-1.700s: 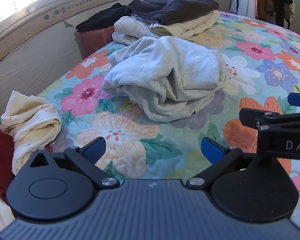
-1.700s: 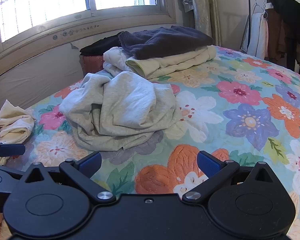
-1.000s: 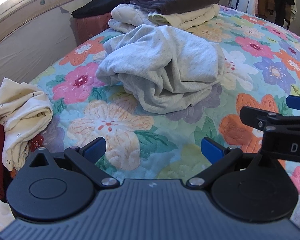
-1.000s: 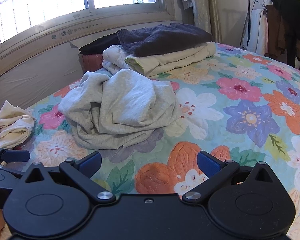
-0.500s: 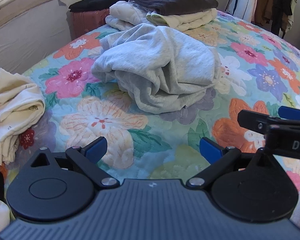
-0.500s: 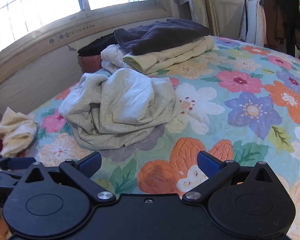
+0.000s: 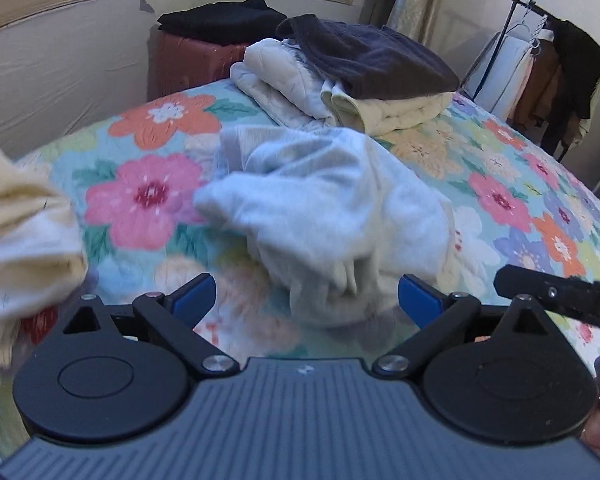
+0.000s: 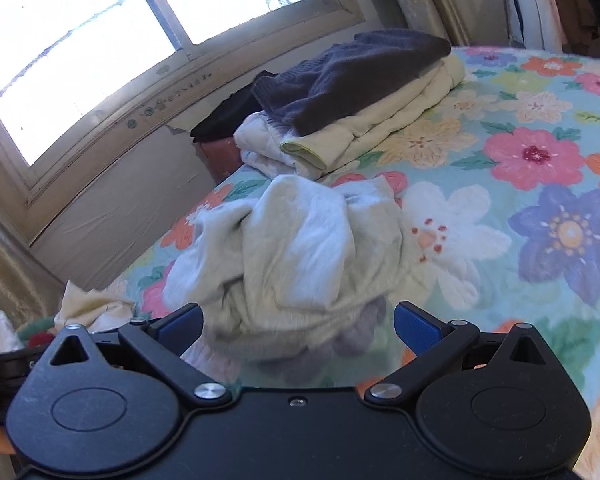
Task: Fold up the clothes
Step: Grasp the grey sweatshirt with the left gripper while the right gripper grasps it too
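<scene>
On the bed (image 8: 548, 216), a crumpled sweatshirt (image 7: 332, 216) was seen unfolded, just ahead of the left gripper (image 7: 306, 294) and right gripper (image 8: 298, 322), both held open, empty. A folded stack (image 8: 360, 96) was already done behind.

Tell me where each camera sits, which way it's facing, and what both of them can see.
Left wrist: on the left gripper, looking along its open fingers at the grey garment; the right gripper intrudes at right.
Right wrist: on the right gripper, open, facing the same grey garment and the window.
Shared: grey garment, folded stack, floral bedspread.
</scene>
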A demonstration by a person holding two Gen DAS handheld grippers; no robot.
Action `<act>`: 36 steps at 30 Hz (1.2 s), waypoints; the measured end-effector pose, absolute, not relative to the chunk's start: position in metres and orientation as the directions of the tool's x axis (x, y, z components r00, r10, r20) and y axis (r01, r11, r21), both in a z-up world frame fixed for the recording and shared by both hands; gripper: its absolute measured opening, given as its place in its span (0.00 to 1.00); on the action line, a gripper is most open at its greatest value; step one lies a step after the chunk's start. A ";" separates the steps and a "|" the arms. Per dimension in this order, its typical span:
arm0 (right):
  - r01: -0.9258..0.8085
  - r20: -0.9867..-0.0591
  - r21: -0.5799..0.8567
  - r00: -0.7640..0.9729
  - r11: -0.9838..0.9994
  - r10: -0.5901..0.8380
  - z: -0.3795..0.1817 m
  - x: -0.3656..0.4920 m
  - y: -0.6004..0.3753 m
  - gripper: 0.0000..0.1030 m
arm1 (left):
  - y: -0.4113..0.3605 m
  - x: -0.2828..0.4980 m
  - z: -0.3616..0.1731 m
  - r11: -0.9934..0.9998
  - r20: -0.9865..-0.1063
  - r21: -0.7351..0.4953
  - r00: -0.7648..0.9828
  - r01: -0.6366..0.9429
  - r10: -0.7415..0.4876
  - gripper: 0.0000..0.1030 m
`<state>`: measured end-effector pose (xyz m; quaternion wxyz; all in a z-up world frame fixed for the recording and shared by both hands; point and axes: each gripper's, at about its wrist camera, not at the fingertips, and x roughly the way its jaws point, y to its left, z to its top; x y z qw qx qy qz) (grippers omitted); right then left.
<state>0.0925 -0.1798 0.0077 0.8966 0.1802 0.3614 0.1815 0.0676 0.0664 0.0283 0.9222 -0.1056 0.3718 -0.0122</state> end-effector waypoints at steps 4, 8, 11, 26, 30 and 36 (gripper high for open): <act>-0.123 -0.592 0.530 0.655 0.839 0.470 -0.004 0.126 -0.180 1.00 | 0.063 0.099 0.025 0.975 -0.702 -0.201 0.708 -0.090 -0.079 0.96; -0.069 -0.589 0.560 0.668 0.826 0.455 -0.019 0.152 -0.178 1.00 | 0.064 0.125 0.011 0.956 -0.715 -0.227 0.699 -0.188 -0.033 0.96; -0.048 -0.605 0.524 0.681 0.850 0.412 -0.030 0.166 -0.177 1.00 | 0.071 0.138 -0.005 0.922 -0.721 -0.298 0.691 -0.249 -0.047 0.96; -0.123 -0.608 0.484 0.665 0.866 0.434 -0.084 0.211 -0.168 0.83 | 0.079 0.152 -0.084 0.852 -0.707 -0.451 0.689 -0.266 -0.159 0.96; -0.162 -0.592 0.515 0.643 0.842 0.486 -0.085 0.206 -0.167 0.55 | 0.075 0.153 -0.080 0.861 -0.696 -0.449 0.698 -0.238 -0.171 0.84; -0.195 -0.538 0.599 0.621 0.777 0.570 -0.079 0.195 -0.172 0.32 | 0.079 0.147 -0.078 0.845 -0.672 -0.494 0.706 -0.205 -0.221 0.61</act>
